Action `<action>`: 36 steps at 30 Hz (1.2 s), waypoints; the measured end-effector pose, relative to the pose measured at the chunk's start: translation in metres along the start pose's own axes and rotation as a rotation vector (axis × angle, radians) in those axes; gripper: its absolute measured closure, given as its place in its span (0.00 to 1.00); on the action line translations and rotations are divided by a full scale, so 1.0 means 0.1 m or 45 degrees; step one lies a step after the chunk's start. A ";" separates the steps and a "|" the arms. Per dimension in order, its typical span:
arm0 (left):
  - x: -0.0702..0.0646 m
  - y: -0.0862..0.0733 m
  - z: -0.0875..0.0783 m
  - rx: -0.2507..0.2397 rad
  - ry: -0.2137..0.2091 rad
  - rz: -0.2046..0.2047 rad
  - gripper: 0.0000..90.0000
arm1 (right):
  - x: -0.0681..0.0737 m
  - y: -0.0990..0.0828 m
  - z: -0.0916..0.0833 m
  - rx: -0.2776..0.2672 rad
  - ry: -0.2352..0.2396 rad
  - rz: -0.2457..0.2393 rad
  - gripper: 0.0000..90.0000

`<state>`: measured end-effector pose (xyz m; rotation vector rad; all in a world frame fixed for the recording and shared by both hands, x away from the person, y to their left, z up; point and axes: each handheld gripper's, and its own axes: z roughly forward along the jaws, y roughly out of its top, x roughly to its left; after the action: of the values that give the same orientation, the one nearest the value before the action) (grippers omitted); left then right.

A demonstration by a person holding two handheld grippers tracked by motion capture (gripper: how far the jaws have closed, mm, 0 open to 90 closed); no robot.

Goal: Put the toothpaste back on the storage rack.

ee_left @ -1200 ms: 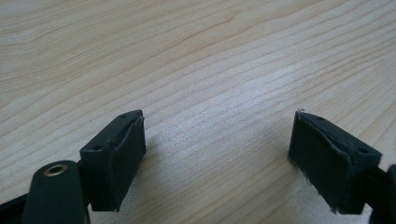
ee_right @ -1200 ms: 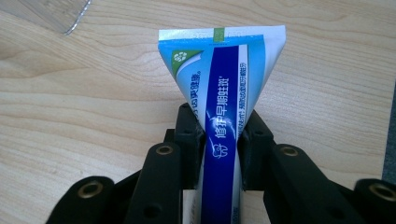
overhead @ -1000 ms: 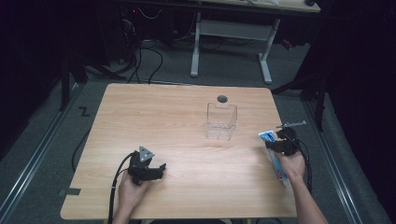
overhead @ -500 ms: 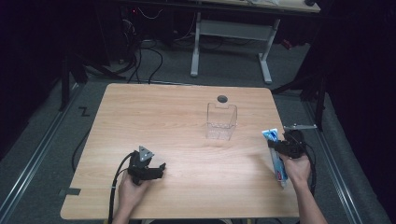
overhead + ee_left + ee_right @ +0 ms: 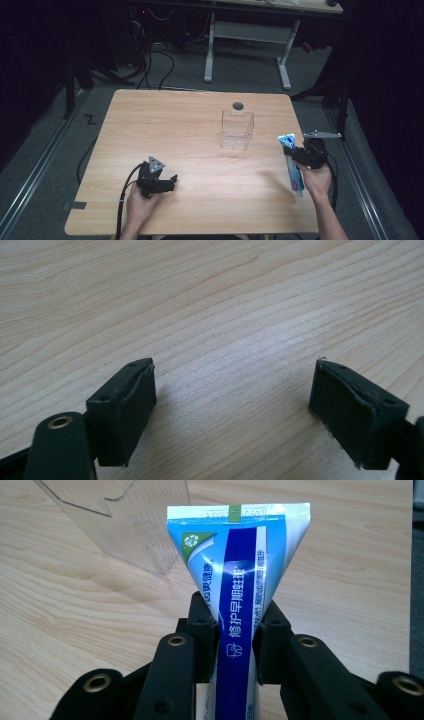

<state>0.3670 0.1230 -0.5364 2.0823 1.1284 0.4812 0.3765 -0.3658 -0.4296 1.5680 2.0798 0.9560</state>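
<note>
A wooden counter (image 5: 200,150) seen from above, with a person's forearms coming in from its near edge. Near the right edge, the right tool (image 5: 303,154) is clamped on a blue-and-white toothpaste tube (image 5: 292,162). In the right gripper view the two black jaws pinch the tube (image 5: 235,605) at its middle, its flat crimped end fanning out above them.

What has changed over the last second: the tube lay along the right edge of the counter under the tool – now its crimped end is lifted and tilted up toward the far edge, while its cap end still sits low near the counter, close to the person's hand. The grip has tightened to its firmest, and the lift appears to have begun.

A clear plastic container (image 5: 237,130) stands upright toward the far-right part of the counter, near the tube but apart from it. Judging from this, the pick is secure and the likely next step is carrying the tube across to that container.

The left tool (image 5: 167,181) rests toward the near-left corner, jaws spread wide over bare wood – nothing between them – and has stayed put.
</note>
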 end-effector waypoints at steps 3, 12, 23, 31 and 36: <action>0.00 0.00 0.00 0.000 0.000 0.000 0.21 | 0.04 0.02 -0.04 -0.013 0.004 -0.017 0.82; 0.00 0.00 0.00 0.000 0.000 -0.001 0.21 | 0.09 0.05 -0.11 -0.062 0.027 -0.018 0.82; 0.00 -0.01 -0.01 0.001 -0.001 0.003 0.21 | 0.19 0.10 -0.12 -0.078 0.044 -0.038 0.82; 0.00 -0.01 -0.01 0.000 -0.001 0.003 0.21 | 0.22 0.17 -0.23 -0.115 0.055 -0.052 0.82; 0.00 -0.01 -0.01 0.000 -0.001 0.003 0.21 | 0.30 0.24 -0.20 -0.106 0.074 -0.076 0.82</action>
<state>0.3662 0.1232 -0.5364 2.0841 1.1255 0.4810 0.3704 -0.3401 -0.3953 1.4449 2.0848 1.0645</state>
